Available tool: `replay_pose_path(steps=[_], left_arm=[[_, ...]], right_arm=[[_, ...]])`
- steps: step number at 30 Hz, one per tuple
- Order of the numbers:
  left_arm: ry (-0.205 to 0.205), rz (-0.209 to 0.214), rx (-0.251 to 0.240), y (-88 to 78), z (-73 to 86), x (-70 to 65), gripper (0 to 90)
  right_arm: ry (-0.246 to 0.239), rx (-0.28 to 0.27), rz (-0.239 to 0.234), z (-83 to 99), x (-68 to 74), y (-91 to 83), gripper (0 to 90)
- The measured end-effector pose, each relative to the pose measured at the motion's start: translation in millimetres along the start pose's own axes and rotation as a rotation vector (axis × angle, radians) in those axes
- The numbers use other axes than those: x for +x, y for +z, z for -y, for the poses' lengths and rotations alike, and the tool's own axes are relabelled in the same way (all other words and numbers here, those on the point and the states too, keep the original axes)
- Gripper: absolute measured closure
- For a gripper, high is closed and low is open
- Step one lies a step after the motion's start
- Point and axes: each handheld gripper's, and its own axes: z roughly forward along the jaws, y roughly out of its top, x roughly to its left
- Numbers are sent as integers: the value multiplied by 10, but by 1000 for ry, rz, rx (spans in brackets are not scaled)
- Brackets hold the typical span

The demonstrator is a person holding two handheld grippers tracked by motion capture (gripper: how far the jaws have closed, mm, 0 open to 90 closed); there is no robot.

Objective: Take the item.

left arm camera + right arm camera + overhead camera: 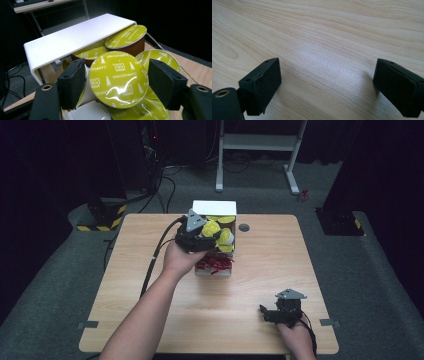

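A capsule with a yellow-green foil lid marked Cappuccino (117,80) sits between the black pads of my left gripper (117,82), both pads against its sides. It is tilted, lid toward the camera, over several more such capsules (126,37) in a white box (70,42). In the high view my left gripper (216,236) is over the box's far half, at the yellow capsules (223,220). My right gripper (263,312) rests near the table's front right, jaws wide apart over bare wood (327,85), with nothing between them.
The white box (214,208) stands at the back middle of the wooden table (150,320), its raised lid at the far side. Its near half holds red items (214,264). A round grommet (244,227) lies right of the box. Dark floor and a white frame lie beyond.
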Motion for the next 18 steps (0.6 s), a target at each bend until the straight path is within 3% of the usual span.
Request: replay_pose_path(steps=[18], left_arm=[[-4, -8, -40, -30, 18, -36, 381]], right_arm=[[-1, 0, -2, 4, 0, -5, 80]])
